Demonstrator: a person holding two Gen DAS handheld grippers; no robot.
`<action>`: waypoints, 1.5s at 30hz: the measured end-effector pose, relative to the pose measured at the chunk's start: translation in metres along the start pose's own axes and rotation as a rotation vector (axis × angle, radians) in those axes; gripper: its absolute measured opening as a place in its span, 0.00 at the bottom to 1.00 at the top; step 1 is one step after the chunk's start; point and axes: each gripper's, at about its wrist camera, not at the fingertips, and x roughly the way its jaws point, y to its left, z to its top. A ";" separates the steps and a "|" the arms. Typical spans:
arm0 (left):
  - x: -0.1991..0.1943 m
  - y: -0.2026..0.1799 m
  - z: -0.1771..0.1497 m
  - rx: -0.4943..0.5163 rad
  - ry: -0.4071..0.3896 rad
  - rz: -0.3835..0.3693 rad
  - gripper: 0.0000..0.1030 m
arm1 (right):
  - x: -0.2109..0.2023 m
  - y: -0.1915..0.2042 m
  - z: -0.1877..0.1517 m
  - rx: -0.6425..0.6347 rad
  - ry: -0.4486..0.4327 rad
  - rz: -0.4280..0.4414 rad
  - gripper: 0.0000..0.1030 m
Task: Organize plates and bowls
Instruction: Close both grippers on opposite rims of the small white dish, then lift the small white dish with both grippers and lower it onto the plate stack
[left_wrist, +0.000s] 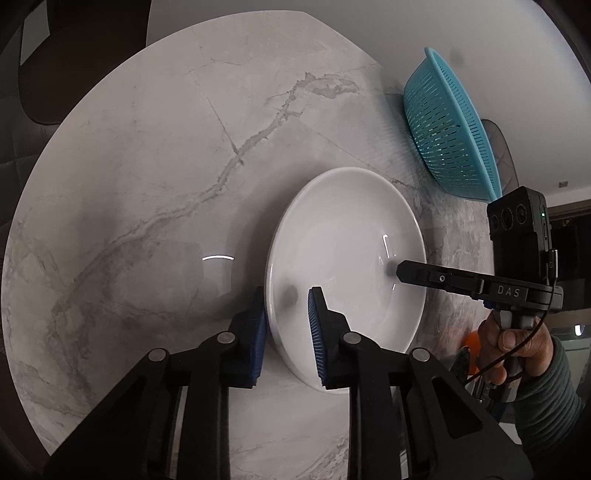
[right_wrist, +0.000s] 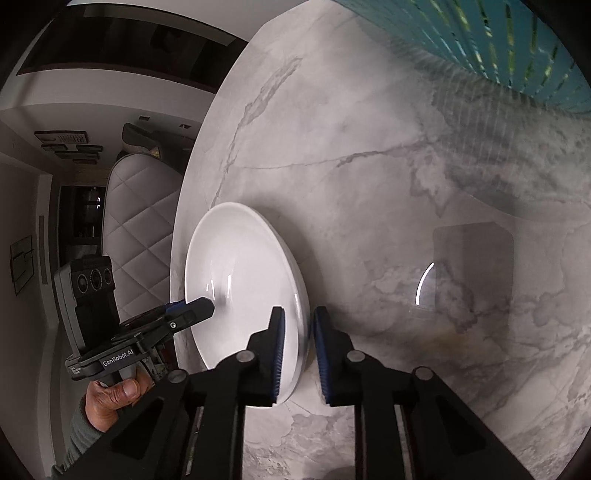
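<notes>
Round grey-veined marble table (left_wrist: 147, 177) under a white wall, dark chairs beyond the curved edge; bare stone across most of the top. White plate (left_wrist: 343, 258) flat on the marble, close to the near edge. Left gripper (left_wrist: 286, 325) clamped on one rim of plate, one blue pad outside under the lip, the other inside. Right gripper (right_wrist: 299, 350) pinched likewise on the opposite rim, one pad on each side. Right hand (left_wrist: 513, 347) wrapped round its handle. Teal slotted basket (left_wrist: 450, 133) farther back, apart from plate, near the table's far edge.
</notes>
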 end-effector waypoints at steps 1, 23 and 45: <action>0.000 0.001 -0.001 -0.001 0.002 0.012 0.12 | 0.000 0.000 0.000 -0.001 -0.002 -0.012 0.10; -0.020 -0.035 -0.009 0.050 -0.002 0.069 0.06 | -0.023 0.005 -0.009 0.017 -0.041 -0.064 0.08; -0.095 -0.130 -0.154 0.172 -0.043 -0.039 0.06 | -0.132 0.048 -0.149 -0.070 -0.151 -0.057 0.09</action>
